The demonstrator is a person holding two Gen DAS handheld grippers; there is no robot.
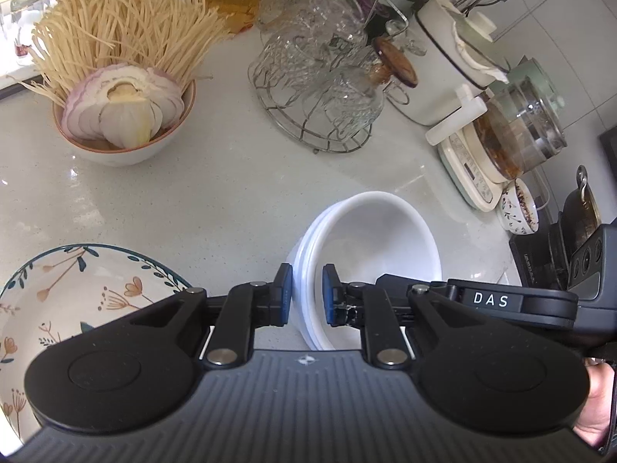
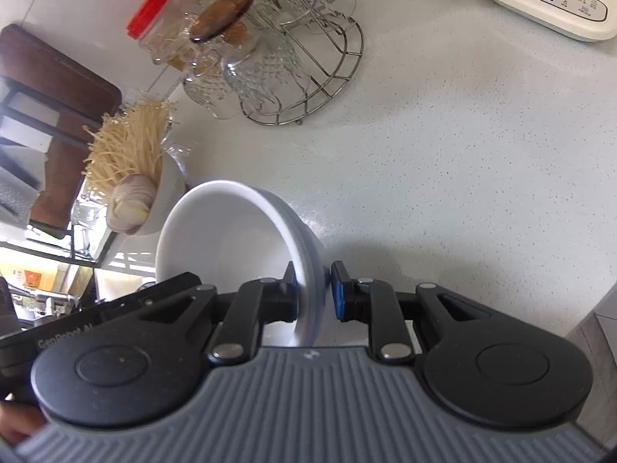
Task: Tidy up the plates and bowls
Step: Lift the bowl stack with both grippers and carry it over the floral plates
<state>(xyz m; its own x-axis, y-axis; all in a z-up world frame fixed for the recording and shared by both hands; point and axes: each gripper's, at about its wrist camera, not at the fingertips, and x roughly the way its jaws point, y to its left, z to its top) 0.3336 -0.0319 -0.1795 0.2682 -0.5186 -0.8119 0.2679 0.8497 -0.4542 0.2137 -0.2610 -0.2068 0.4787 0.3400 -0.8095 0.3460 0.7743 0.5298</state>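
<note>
Two wrist views over a pale speckled surface. Both tools pinch the rim of the same stack of white bowls, one on each side of it.

In the left wrist view, the left tool sits at lower centre, its blue pads clenched on the stack's left rim: one pad inside, one outside. The stack shows several nested rims. Only this view shows a floral plate at lower left, a glass kettle on its base at the right edge, and a small stained patterned cup just below it. The right tool's body, lettered "DAS", enters from the right, with part of a hand at lower right.

In the right wrist view, the right tool grips the stack's right rim at lower centre, and the bowls tilt toward the left of the frame. Only this view shows a red-lidded jar at upper left.

Both views show a bowl of dry noodles and cut onion and a wire rack of glassware farther up the frame. Both tools angle steeply downward.
</note>
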